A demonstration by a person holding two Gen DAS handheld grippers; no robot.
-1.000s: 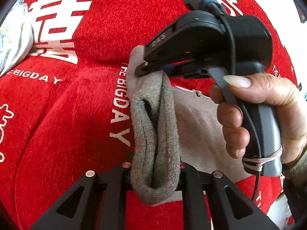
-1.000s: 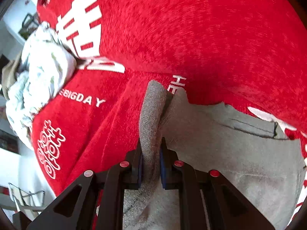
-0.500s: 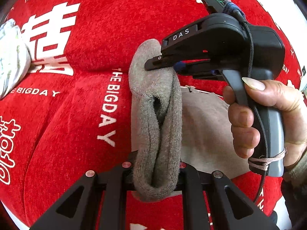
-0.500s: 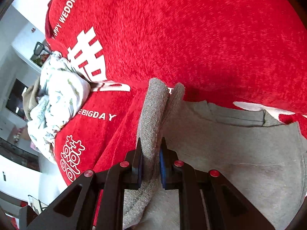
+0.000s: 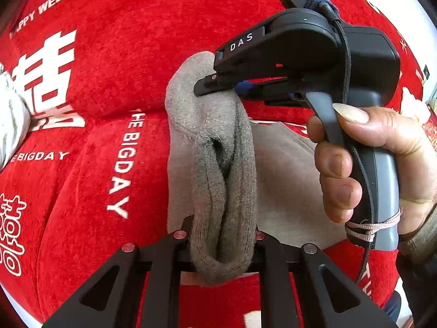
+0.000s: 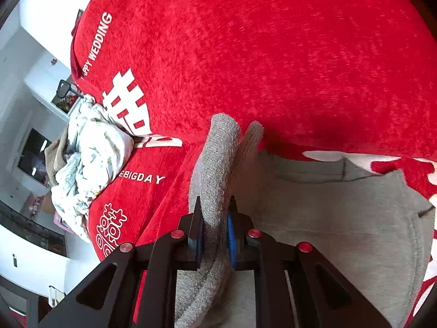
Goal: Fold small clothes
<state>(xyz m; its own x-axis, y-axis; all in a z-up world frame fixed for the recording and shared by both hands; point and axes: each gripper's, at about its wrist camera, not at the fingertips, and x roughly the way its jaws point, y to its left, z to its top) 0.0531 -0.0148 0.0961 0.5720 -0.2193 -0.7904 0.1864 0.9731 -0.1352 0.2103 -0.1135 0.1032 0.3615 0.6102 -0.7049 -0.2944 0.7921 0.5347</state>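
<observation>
A small grey knitted garment (image 5: pixel 215 169) is lifted by its ribbed waistband above a red cloth-covered surface (image 5: pixel 90 164). My left gripper (image 5: pixel 222 235) is shut on the near end of the band, which bulges over its fingers. My right gripper (image 5: pixel 218 87), held by a hand (image 5: pixel 363 164), is shut on the far end of the same band. In the right wrist view my right gripper (image 6: pixel 214 218) pinches the grey band (image 6: pixel 218 161) between blue pads, and the rest of the grey garment (image 6: pixel 341 213) lies spread to the right on the red cloth (image 6: pixel 273 54).
A crumpled white patterned cloth (image 6: pixel 90 158) lies on the red cover at the left, also at the left edge of the left wrist view as white cloth (image 5: pixel 11 125). White lettering covers the red cloth. Beyond its left edge are white room walls and furniture (image 6: pixel 32 147).
Both grippers have moved together across the red cover and slightly up, carrying the grey band; the white cloth has slid further toward the left edge in the left wrist view.
</observation>
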